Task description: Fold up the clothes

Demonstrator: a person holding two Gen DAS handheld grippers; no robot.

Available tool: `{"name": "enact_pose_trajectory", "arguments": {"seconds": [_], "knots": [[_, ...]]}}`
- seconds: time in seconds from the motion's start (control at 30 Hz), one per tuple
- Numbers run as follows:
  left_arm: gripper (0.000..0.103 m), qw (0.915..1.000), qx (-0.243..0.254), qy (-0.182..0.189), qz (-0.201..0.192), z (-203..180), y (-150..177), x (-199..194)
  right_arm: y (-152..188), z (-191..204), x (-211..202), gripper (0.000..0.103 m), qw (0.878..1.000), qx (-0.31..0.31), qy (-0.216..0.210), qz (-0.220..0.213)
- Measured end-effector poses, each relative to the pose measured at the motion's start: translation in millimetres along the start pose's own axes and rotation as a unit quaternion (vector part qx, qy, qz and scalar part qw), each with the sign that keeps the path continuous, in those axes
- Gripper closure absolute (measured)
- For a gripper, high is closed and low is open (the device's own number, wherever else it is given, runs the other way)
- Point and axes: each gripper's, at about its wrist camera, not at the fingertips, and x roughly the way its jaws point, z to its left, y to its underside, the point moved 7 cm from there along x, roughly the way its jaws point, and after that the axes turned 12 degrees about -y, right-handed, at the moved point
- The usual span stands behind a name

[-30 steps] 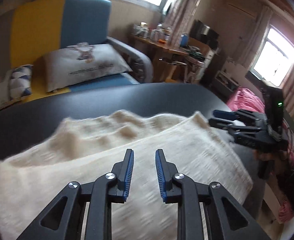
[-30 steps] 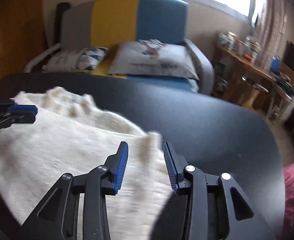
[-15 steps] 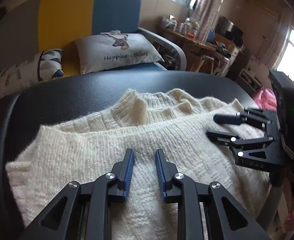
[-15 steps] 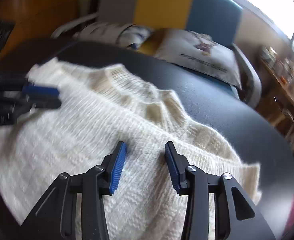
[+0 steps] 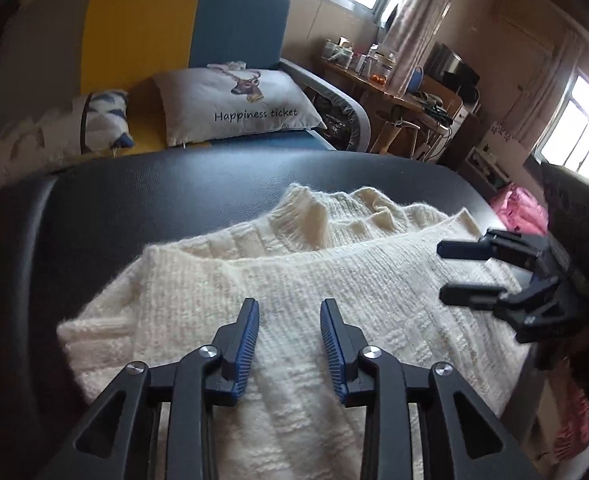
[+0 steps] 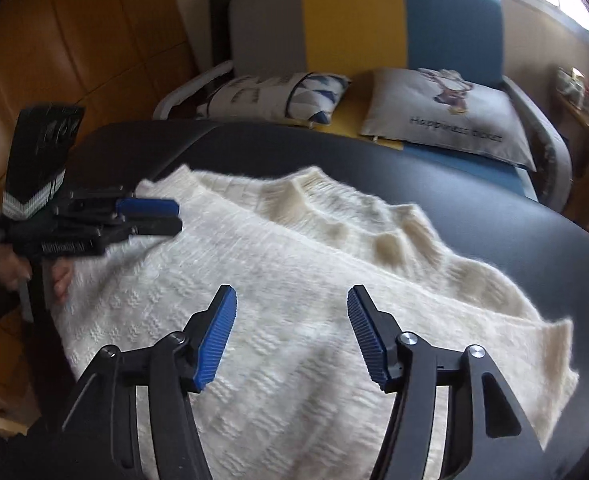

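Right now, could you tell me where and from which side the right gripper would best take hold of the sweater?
Probably the sweater's loose corner on the table, nearest the right gripper. There the knit ends in a thin free edge lying flat, so open jaws could slide in low from the right and pinch it. The middle is a broad flat layer with no edge.

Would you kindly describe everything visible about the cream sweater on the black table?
The sweater is a cream, fuzzy knit with ribbed and patterned texture. It lies folded over itself on the black padded table, its ribbed collar bunched at the far side. Both the left gripper and right gripper hover open above it; neither grips it.
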Motion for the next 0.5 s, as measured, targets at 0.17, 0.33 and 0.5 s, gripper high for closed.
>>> {"name": "enact_pose_trajectory", "arguments": {"seconds": [0.17, 0.33, 0.5], "knots": [[0.055, 0.9984, 0.045, -0.023, 0.024, -13.5, -0.2, 12.9, 14.7, 7.6, 22.3, 0.041, 0.999, -0.027, 0.034, 0.030], [0.064, 0.9898, 0.115, -0.083, 0.009, -35.8, 5.1, 20.2, 17.3, 11.3, 23.2, 0.052, 0.997, -0.053, 0.051, 0.026], [0.094, 0.9938, 0.083, -0.071, -0.019, -36.3, 6.2, 12.7, 18.9, 7.3, 21.3, 0.045, 0.999, -0.028, 0.032, 0.015]]}}
